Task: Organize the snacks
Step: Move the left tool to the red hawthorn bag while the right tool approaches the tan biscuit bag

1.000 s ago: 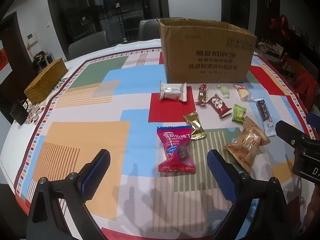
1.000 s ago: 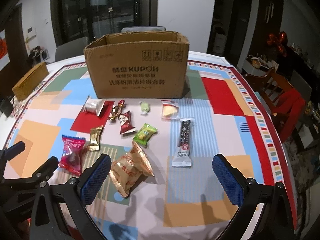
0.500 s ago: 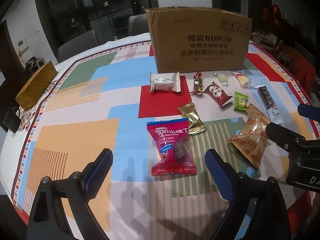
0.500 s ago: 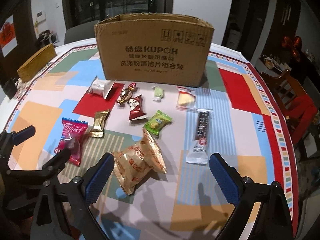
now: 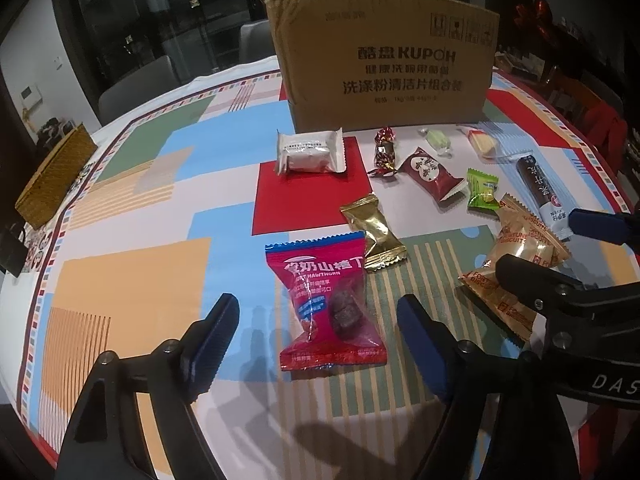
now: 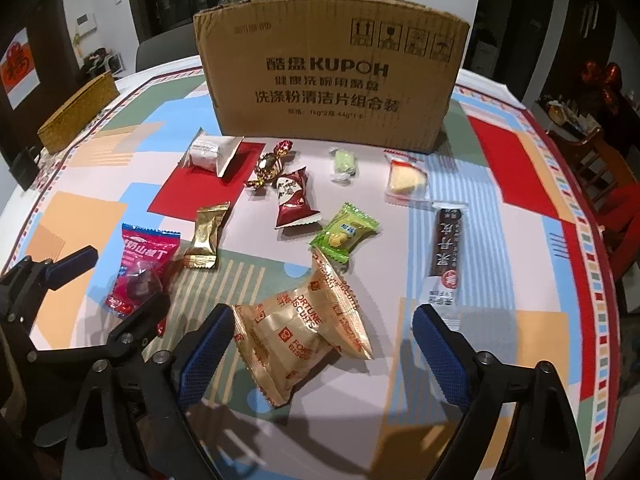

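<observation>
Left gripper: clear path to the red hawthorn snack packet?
Probably yes. The red hawthorn snack packet lies flat between the closing jaws of the left gripper, nothing on top; the gold foil candy sits just beyond it.

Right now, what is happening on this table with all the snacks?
A person holds two tongs over a table of loose snacks. The left tongs are closing around the red hawthorn packet, which lies between them, not yet pinched. The right tongs are closing around the fortune biscuit pack, also not gripped. The cardboard box stands behind; the other snacks lie untouched.
</observation>
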`<state>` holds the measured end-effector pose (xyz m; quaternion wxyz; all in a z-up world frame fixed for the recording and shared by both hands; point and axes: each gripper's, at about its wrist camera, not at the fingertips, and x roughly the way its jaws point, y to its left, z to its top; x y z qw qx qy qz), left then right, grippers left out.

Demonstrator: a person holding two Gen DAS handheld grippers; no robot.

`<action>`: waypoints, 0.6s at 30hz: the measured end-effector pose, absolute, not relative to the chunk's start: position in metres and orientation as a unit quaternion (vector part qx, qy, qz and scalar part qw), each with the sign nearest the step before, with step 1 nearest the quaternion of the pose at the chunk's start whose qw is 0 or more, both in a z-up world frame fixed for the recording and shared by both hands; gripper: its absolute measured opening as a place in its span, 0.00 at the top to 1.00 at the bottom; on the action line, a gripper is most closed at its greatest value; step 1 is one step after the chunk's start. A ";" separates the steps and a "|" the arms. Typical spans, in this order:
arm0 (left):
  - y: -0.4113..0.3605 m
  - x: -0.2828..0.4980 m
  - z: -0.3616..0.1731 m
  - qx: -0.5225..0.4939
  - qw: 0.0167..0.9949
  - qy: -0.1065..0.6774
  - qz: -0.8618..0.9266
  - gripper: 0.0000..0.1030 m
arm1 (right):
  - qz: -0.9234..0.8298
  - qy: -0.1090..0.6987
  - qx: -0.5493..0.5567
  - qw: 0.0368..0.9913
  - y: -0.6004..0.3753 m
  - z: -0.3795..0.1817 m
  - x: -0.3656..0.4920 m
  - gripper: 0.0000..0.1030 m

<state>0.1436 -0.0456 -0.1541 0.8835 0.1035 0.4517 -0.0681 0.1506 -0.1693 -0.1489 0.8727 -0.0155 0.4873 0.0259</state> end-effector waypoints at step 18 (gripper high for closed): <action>-0.043 0.155 -0.166 0.093 0.876 0.468 -0.066 0.61 | 0.067 0.519 0.019 0.852 -0.159 -0.167 0.165 0.51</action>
